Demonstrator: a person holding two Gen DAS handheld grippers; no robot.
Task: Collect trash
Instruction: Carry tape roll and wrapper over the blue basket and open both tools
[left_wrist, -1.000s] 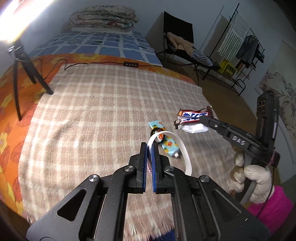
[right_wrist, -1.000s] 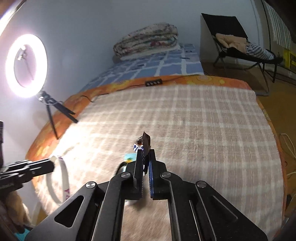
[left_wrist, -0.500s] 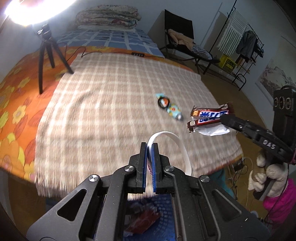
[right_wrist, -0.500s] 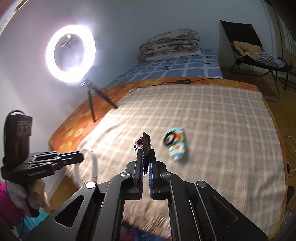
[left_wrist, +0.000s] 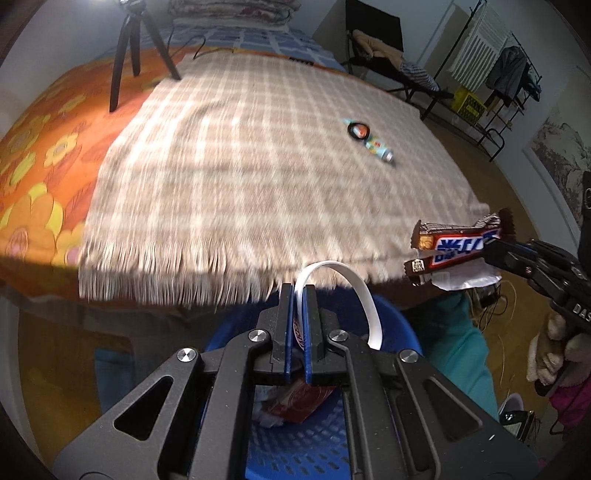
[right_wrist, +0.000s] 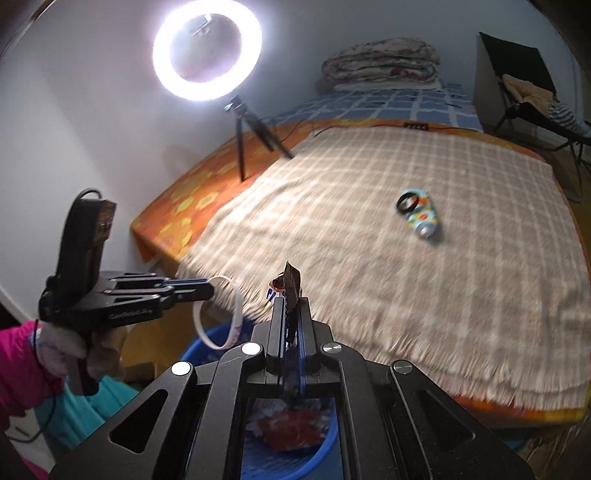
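Wristband (left_wrist: 341, 284), a white loop, is pinched tight in the left gripper (left_wrist: 298, 295) above the blue basket (left_wrist: 402, 325), just off the fringed plaid blanket (left_wrist: 258, 177). Right gripper (right_wrist: 291, 306) clamps a chocolate bar wrapper (left_wrist: 458, 245) beside it. Out on the blanket lie a small tube (right_wrist: 423, 218) and black ring (right_wrist: 406, 202), touching.

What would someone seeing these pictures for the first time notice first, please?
Probably the glowing ring light on its tripod at the bed's left side. Next, the two loads held over the blue bin at the bed's foot: the left gripper pinches a white band, the right gripper a chocolate bar wrapper. A small tube lies on the checked blanket.
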